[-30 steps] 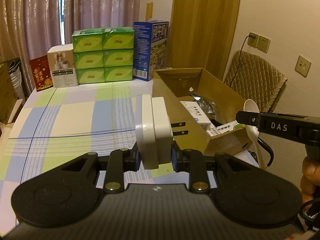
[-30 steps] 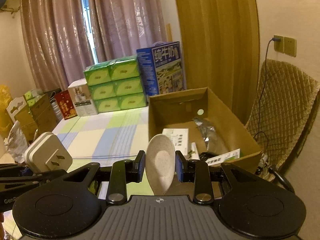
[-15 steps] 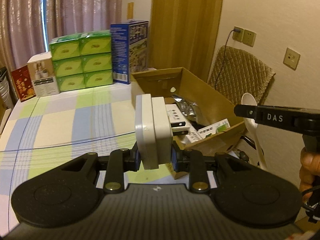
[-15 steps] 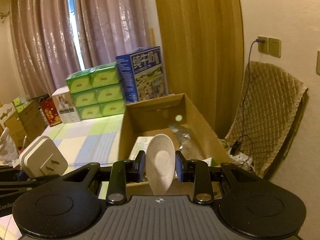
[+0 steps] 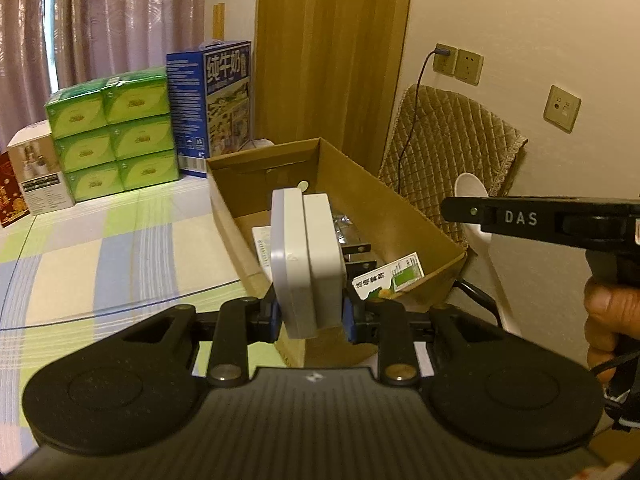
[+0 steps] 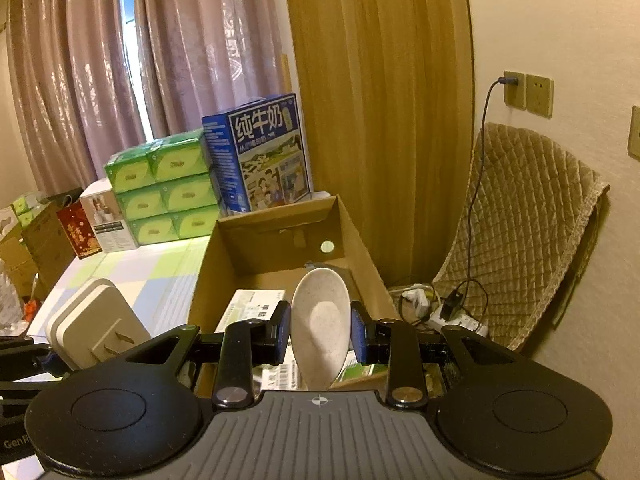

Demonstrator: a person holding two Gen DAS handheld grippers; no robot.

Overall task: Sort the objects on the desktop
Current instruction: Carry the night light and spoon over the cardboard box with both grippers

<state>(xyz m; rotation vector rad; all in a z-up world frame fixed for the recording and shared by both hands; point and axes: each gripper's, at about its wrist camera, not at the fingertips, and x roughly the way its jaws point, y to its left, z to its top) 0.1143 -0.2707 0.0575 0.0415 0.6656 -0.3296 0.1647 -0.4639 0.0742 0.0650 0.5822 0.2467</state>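
My left gripper (image 5: 310, 316) is shut on a white two-prong plug adapter (image 5: 306, 260), held upright in front of the open cardboard box (image 5: 400, 208). The same adapter (image 6: 94, 330) shows at the lower left of the right wrist view. My right gripper (image 6: 320, 334) is shut on a speckled beige spoon (image 6: 320, 320), bowl up, over the box's (image 6: 276, 240) near end. In the left wrist view the spoon (image 5: 474, 196) and the right gripper's finger (image 5: 520, 220) stand just right of the box. Paper packets (image 5: 388, 278) and a foil bag lie inside the box.
Green tissue packs (image 5: 114, 134), a blue milk carton box (image 5: 210, 108) and a white box (image 5: 38, 172) line the far edge of the checked tablecloth (image 5: 100, 256). A quilted chair (image 6: 520, 236), a power strip (image 6: 448, 316) and cables stand right of the box. A hand (image 5: 608, 316) grips the right tool.
Both grippers have moved to the right toward the box, each keeping its object. The box now lies directly behind the adapter and under the spoon.
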